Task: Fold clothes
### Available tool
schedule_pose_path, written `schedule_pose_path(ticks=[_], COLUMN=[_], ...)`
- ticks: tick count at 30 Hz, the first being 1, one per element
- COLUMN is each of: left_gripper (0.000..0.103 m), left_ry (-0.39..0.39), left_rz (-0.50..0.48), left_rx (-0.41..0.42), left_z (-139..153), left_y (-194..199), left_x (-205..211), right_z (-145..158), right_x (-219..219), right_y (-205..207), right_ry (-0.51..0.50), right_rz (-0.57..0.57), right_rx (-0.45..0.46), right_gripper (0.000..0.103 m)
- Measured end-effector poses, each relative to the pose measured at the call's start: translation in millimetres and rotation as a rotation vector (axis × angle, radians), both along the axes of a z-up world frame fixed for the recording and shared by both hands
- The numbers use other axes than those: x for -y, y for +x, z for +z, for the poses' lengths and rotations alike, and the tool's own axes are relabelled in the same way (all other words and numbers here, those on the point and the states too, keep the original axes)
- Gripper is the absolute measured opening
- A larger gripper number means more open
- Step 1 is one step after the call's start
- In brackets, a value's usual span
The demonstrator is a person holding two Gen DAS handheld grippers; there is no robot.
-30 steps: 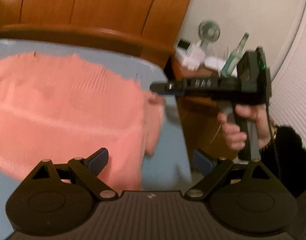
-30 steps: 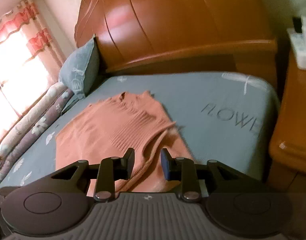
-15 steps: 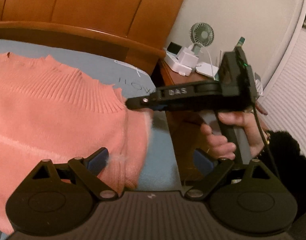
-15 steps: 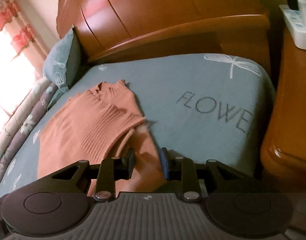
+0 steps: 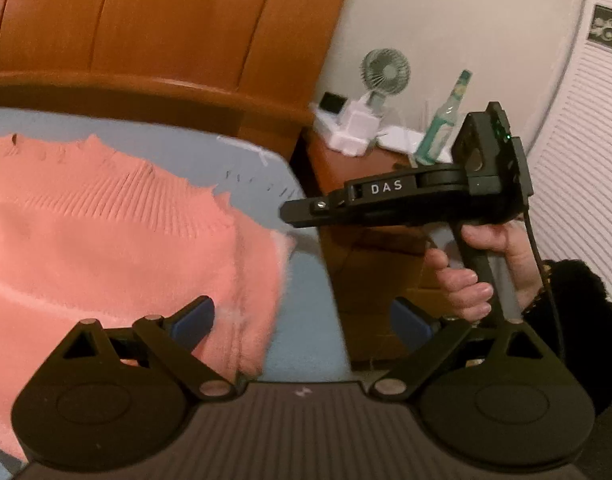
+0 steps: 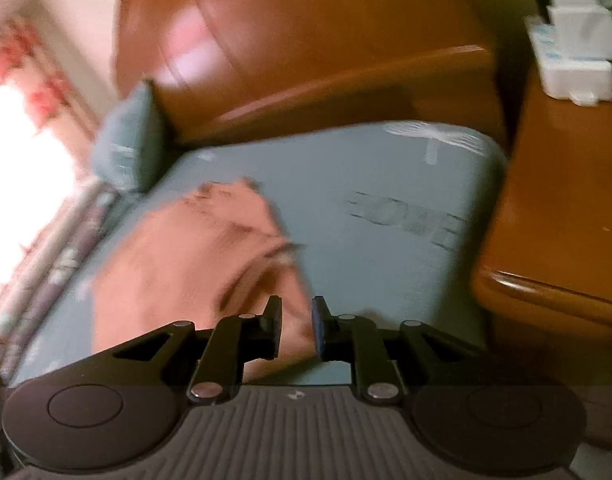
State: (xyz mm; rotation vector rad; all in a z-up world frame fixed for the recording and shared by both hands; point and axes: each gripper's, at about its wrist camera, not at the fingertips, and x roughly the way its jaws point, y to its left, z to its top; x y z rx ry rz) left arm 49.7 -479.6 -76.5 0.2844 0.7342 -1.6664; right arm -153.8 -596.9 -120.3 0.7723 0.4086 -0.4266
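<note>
Right tool narrowing on the sweater's edge

The right tool (image 6: 296, 322) is closing, its gap tighter than a second ago, with the pink sweater's (image 5: 106, 248) near edge between its jaws on the bed (image 6: 366, 184); the fold's first grasp seems imminent. The left tool (image 5: 302, 322) hangs wide open, gripping nothing, sweater ahead-left.

The right wrist view is smeared: the lettering (image 6: 406, 220) on the bed sheet cannot be read. The pink sweater (image 5: 86, 240) runs off the left edge (left wrist view), its sleeve end (image 5: 280, 244) blurred.
</note>
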Motion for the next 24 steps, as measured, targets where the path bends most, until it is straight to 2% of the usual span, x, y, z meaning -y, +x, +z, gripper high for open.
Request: schedule_pose_path(ticks=[2, 3, 4, 5, 6, 7, 9, 10, 12, 15, 18, 21, 24], left_gripper=[0.094, 0.094, 0.094, 0.094, 0.094, 0.094, 0.094, 0.094, 0.094, 0.094, 0.094, 0.094, 0.094], left_ry=[0.009, 0.025, 0.045, 0.056, 0.049, 0.046, 0.041, 0.029, 0.008, 0.005, 0.016, 0.022, 0.023], left_rz=[-0.019, -0.019, -0.015, -0.009, 0.001, 0.008, 0.011, 0.009, 0.007, 0.030, 0.109, 0.223, 0.338], left_rx=[0.022, 0.039, 0.049, 0.056, 0.054, 0.047, 0.048, 0.064, 0.094, 0.145, 0.175, 0.134, 0.124], left_z=[-2.6, -6.9, -12.3, -16.7, -17.8, -15.8, -8.0, -3.9, 3.2, 8.2, 8.6, 7.1, 6.4], left_y=[-4.2, -6.3, -7.4, -8.2, -8.1, -8.0, -7.3, -7.0, -7.0, -6.0, -1.7, 7.2, 13.4], left_x=[-1.0, 0.6, 2.7, 3.8, 2.8, 0.9, -5.4, -10.8, -22.8, -40.5, -56.7, -75.3, -87.9], right_z=[3.2, 2.1, -1.5, -8.8, -17.1, -20.7, -15.7, -11.8, -3.4, 3.4, -3.0, -13.7, -3.4], right_x=[-10.4, -15.7, -20.6, -24.2, -25.3, -25.8, -24.9, -25.9, -30.5, -44.2, -62.6, -82.5, -93.8], right_y=[4.3, 9.2, 14.2, 19.6, 23.7, 22.4, 15.0, 12.0, 6.6, 12.1, 27.6, 36.4, 35.4], right_ry=[-0.004, -0.016, -0.029, -0.042, -0.051, -0.068, -0.062, -0.061, -0.075, -0.092, -0.116, -0.220, -0.263], right_rz=[0.076, 0.121, 0.154, 0.165, 0.161, 0.143, 0.131, 0.133, 0.145, 0.220, 0.297, 0.309, 0.305], right_rx=[0.045, 0.042, 0.024, -0.019, -0.067, -0.081, -0.067, -0.051, -0.005, 0.022, -0.031, -0.111, -0.139], right_gripper=[0.023, 0.029, 0.036, 0.037, 0.029, 0.016, 0.019, 0.022, 0.024, 0.024, 0.024, 0.022, 0.025])
